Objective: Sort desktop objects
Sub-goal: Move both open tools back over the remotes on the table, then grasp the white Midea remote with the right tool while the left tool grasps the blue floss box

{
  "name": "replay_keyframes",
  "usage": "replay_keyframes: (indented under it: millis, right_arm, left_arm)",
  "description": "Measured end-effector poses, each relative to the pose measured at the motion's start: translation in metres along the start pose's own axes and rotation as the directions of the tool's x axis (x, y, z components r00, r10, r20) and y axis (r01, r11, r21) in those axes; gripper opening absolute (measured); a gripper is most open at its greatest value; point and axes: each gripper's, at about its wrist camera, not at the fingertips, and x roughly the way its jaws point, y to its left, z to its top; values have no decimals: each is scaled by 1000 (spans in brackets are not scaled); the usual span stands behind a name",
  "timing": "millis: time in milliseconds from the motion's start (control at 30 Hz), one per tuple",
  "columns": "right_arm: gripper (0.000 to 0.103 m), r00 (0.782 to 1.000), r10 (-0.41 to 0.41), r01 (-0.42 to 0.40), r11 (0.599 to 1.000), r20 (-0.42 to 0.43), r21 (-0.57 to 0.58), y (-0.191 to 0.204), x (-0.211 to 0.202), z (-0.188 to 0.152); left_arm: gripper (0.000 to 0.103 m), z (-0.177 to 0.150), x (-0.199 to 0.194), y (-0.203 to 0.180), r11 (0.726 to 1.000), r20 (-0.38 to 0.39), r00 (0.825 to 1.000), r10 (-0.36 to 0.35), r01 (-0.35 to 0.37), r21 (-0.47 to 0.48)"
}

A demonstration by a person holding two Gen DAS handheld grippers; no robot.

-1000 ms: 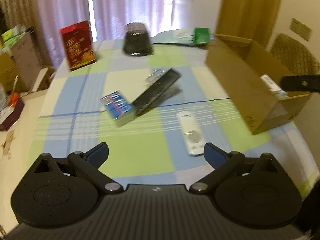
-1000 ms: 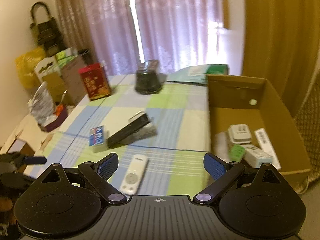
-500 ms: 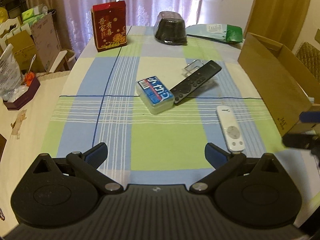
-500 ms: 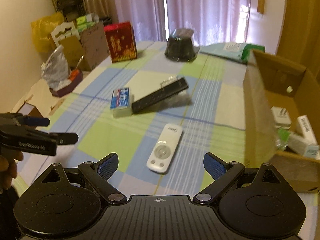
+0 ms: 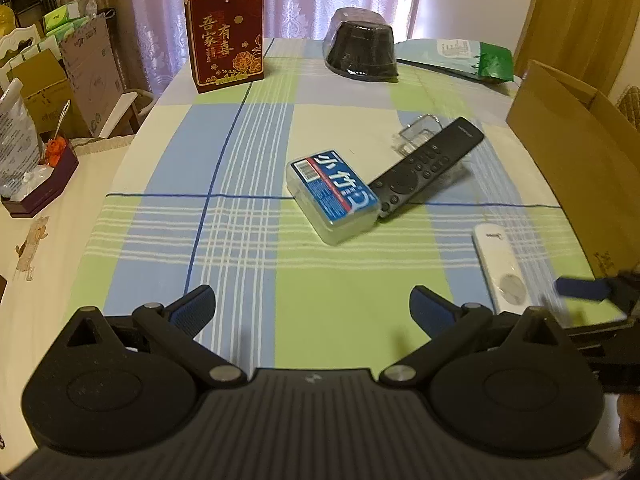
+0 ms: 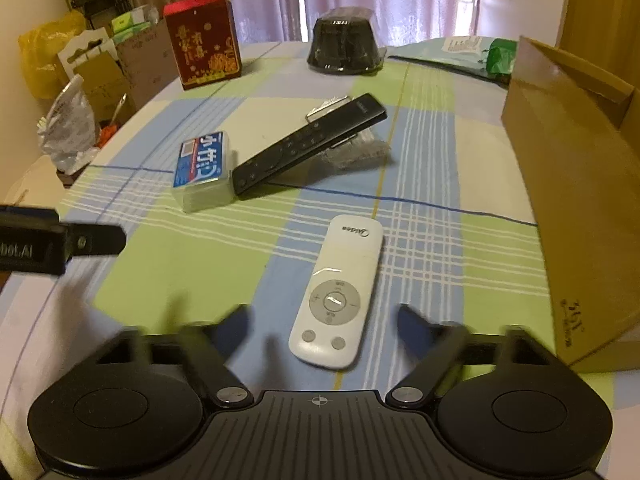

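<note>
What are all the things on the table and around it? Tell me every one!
White remote control: 1, white, nearest, between the right gripper's fingers.
Black remote control: 1, black, middle, propped on clear plastic.
Blue-labelled clear plastic box: 1, middle, beside the black remote.
Red gift box: 1, upright, far left.
Black wrapped bowl stack: 1, far middle.
Green-and-pale bag: 1, far right.
Brown cardboard box: 1, right edge.
Checked tablecloth: 1, blue, green, cream.
Left gripper: open.
Right gripper: open, blurred.

Bare checked tablecloth (image 5: 256, 240) lies open ahead toward 11 o'clock. A cardboard box (image 6: 580, 184) walls off 2 o'clock; a propped black remote (image 6: 308, 144) blocks 12.
</note>
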Motion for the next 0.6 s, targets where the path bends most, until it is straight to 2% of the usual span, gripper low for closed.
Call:
replay_keyframes:
  millis: [233, 300, 333, 367, 600]
  right_arm:
    - [74, 999, -36, 36, 999, -6, 27, -4, 22, 2]
    - [62, 999, -40, 40, 999, -6, 29, -6, 24, 1]
    - [50, 999, -40, 40, 999, 0, 17, -6, 22, 1]
    - [43, 999, -39, 39, 999, 7, 6, -6, 21, 0]
    - [40, 1000, -20, 20, 1000, 4, -23, -20, 8, -13]
  left_arm:
    - [101, 15, 25, -3, 1000, 19, 1000, 2, -2, 2]
    - [101, 21, 33, -5, 1000, 27, 1000, 8, -8, 3]
    - [101, 24, 37, -7, 1000, 33, 999, 13, -13, 3]
    - [101, 27, 40, -8, 1000, 40, 999, 15, -15, 1]
    - [94, 46, 75, -16, 999, 69, 997, 35, -33, -34]
